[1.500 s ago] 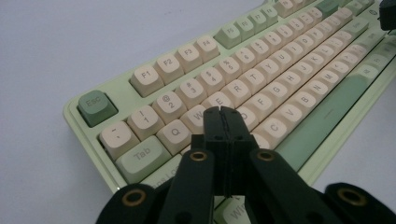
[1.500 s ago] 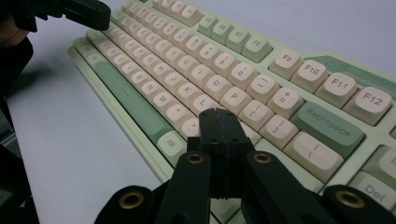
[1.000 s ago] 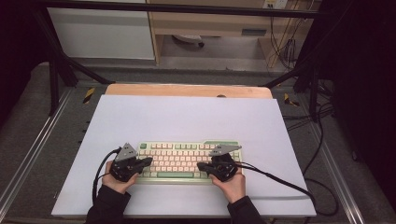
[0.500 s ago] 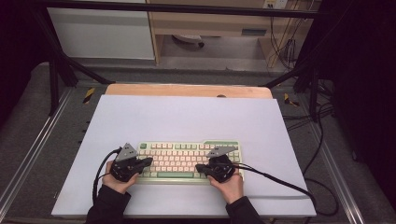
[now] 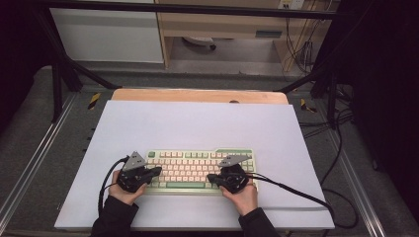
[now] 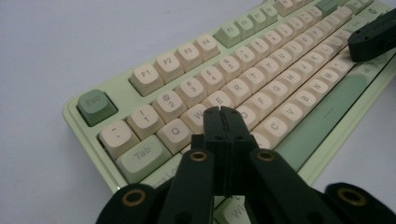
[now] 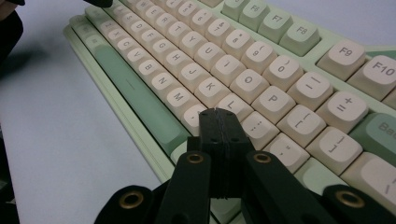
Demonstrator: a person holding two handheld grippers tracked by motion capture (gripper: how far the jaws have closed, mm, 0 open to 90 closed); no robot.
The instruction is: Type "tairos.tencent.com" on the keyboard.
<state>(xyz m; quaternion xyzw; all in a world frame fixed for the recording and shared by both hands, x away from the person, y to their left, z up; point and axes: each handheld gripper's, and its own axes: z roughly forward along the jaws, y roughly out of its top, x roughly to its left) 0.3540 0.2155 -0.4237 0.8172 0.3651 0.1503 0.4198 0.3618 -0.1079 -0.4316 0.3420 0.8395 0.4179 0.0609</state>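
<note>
High view: green-and-cream keyboard [image 5: 200, 169] lies on the white table sheet [image 5: 197, 126], near the person's edge, roughly centred. Left gripper [image 5: 157, 171] sits over the keyboard's left end, right gripper [image 5: 211, 178] over its right half; each points inward along the keys.

Left gripper view adds key detail: the left gripper [image 6: 222, 111] has its jaws pressed together with nothing between them, tips above the W/S keys; Esc key [image 6: 95, 106] at the far left corner; the right gripper's tip shows at far right.

Right gripper view: the right gripper [image 7: 216, 112] has its jaws likewise closed flat and empty, tips near the L and comma keys, just beyond the space bar [image 7: 135, 91].

No containers present.
</note>
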